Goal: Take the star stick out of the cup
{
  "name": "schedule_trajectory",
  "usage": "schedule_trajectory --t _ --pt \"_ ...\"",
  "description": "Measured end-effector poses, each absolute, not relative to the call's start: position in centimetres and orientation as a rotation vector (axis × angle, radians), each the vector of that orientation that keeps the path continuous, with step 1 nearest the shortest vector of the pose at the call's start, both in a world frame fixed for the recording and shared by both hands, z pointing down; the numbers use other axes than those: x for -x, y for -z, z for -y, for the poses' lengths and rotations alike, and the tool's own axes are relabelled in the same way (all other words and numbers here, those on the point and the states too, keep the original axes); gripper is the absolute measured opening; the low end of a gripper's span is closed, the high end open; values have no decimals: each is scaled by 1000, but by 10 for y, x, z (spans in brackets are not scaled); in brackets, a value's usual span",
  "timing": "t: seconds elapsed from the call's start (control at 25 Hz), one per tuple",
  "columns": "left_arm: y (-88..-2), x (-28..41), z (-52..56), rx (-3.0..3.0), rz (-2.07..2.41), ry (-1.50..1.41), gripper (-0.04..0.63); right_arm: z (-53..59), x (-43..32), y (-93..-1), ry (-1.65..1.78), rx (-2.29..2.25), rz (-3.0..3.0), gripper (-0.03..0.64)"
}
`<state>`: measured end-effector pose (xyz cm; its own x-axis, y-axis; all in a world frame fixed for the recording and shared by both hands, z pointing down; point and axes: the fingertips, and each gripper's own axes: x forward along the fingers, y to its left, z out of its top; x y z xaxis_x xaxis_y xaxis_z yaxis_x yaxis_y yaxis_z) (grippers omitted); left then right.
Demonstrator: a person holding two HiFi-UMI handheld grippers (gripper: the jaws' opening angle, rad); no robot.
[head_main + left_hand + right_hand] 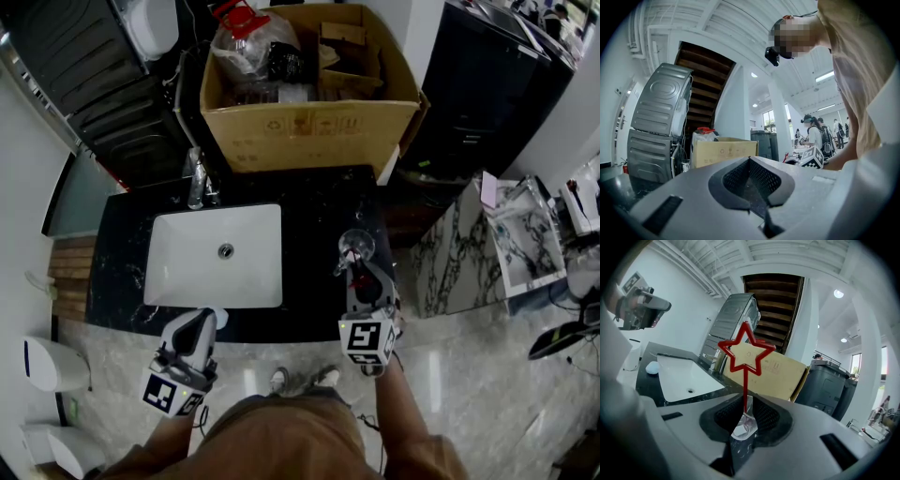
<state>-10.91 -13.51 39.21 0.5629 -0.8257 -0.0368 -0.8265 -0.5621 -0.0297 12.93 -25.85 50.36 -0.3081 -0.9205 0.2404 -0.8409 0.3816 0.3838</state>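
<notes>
The star stick (745,387) stands upright in the clear cup (356,247) on the black desk (314,202), right of the sink (187,281). Its long axis is vertical, and its stem rises through the narrow gap between the fingers of the right gripper (360,274), with the red star above them. Those fingers sit close about the stem but, as I judge it, are not yet pinching it, so the coming move calls for closing on the stem and lifting straight up. The left gripper (194,330) hangs well apart at the desk's front edge, its fingers pressed together on nothing.
</notes>
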Motion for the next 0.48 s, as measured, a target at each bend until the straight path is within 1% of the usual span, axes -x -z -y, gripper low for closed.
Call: schedule_trajectory --t 0.48 --pt "-393 111 136 2732 -1446 -41 2 262 -128 -504 263 -1538 2237 23"
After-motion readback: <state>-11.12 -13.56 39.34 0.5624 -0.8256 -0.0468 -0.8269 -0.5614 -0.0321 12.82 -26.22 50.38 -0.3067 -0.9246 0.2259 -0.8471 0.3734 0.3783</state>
